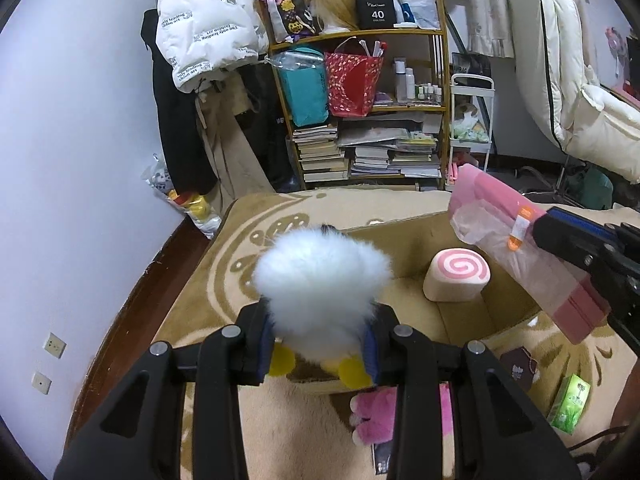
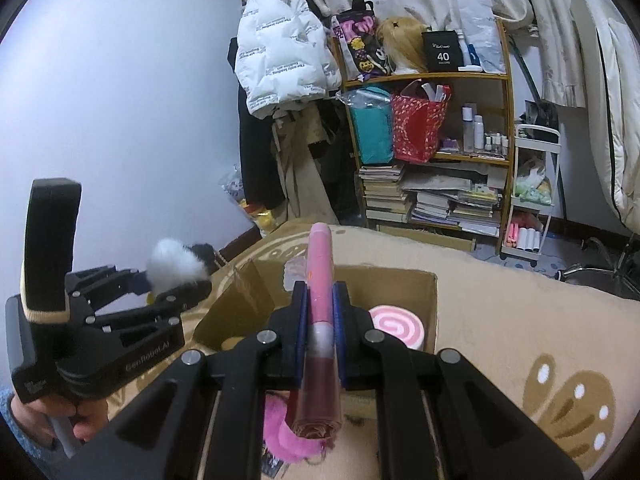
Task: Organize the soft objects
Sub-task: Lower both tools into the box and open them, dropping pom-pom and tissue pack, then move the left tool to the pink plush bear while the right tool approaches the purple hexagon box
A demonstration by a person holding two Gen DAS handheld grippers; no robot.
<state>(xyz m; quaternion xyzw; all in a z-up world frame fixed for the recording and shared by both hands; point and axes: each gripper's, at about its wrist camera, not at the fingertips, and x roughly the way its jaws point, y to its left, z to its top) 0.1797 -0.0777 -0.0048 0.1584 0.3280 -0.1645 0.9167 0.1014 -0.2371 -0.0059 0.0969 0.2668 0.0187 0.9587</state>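
My left gripper [image 1: 320, 340] is shut on a fluffy white plush with yellow feet [image 1: 320, 276], held above the near left edge of an open cardboard box [image 1: 416, 228]. The plush also shows in the right wrist view [image 2: 176, 264]. My right gripper [image 2: 320, 320] is shut on a pink packet in clear wrap [image 2: 319, 280], held over the box [image 2: 430, 296]; the packet also shows in the left wrist view [image 1: 496, 216]. A pink swirl roll cushion [image 1: 456, 276] lies inside the box. A pink plush [image 1: 376, 416] lies on the blanket below my left gripper.
The box sits on a beige patterned blanket [image 1: 224, 264]. A green packet [image 1: 568, 404] and a dark pouch [image 1: 518, 368] lie on the blanket at right. A cluttered shelf [image 1: 360, 108], hanging coats [image 1: 208, 28] and a white trolley [image 1: 470, 128] stand behind.
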